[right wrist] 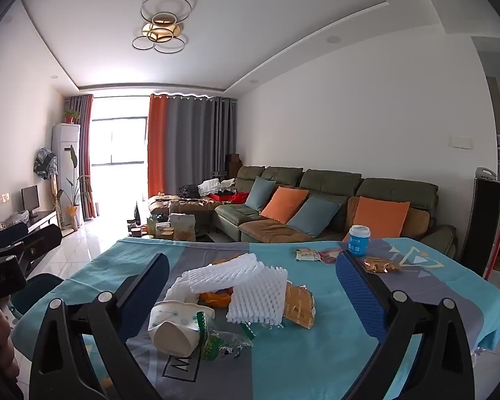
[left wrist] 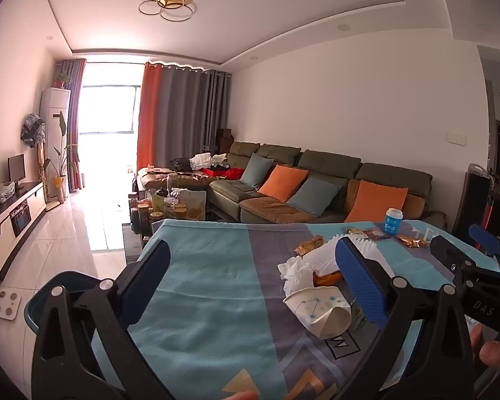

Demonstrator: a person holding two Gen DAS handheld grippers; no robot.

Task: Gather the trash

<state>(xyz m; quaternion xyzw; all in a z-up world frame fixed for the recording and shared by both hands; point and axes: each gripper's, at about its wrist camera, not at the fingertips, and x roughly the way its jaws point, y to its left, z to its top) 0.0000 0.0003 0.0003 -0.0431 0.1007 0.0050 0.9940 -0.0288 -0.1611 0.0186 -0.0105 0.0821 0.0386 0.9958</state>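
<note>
Trash (right wrist: pixel 236 293) between open right tool (right wrist: pixel 253 286)

Each camera sat low at the near edge of the tabletop (left wrist: pixel 200 286), looking level along its own tongs toward the sofa (left wrist: pixel 316 180) beyond. The left view stood left of the foam netting (right wrist: pixel 250 283), the right view close before it. Both shared the netting, sofa and curtained window (right wrist: pixel 120 140).
</note>
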